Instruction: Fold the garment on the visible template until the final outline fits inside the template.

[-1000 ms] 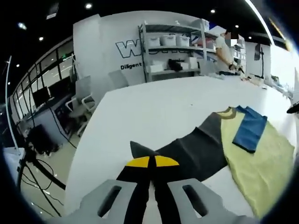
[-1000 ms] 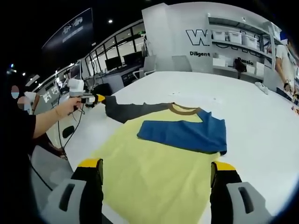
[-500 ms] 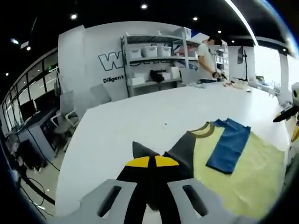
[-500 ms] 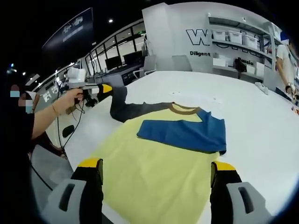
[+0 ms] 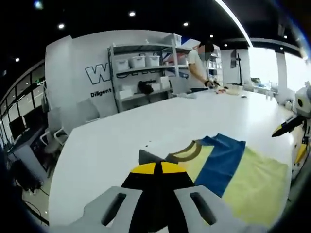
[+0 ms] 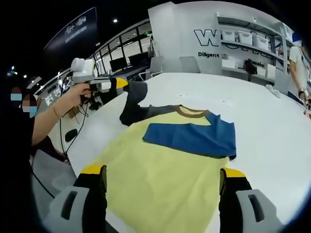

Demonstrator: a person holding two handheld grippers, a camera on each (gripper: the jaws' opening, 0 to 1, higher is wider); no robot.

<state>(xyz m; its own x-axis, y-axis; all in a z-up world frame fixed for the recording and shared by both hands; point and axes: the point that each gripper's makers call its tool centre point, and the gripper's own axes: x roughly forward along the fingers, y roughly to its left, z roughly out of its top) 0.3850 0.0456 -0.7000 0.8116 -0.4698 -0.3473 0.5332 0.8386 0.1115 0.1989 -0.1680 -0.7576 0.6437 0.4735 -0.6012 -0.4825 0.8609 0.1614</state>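
Here I see my left gripper (image 6: 121,83) pinching the shirt's dark sleeve (image 6: 134,99) above the white table (image 6: 272,131); my right gripper (image 6: 163,187) hangs wide-jawed over the yellow shirt (image 6: 160,170).

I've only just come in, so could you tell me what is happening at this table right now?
A person is folding a yellow T-shirt laid flat on a white table, using a hand-held gripper in each hand. The blue sleeve is already folded across the chest. The left gripper is shut on the dark grey sleeve, lifted off the table and carried in toward the shirt body. The right gripper hangs open over the hem end, holding nothing.
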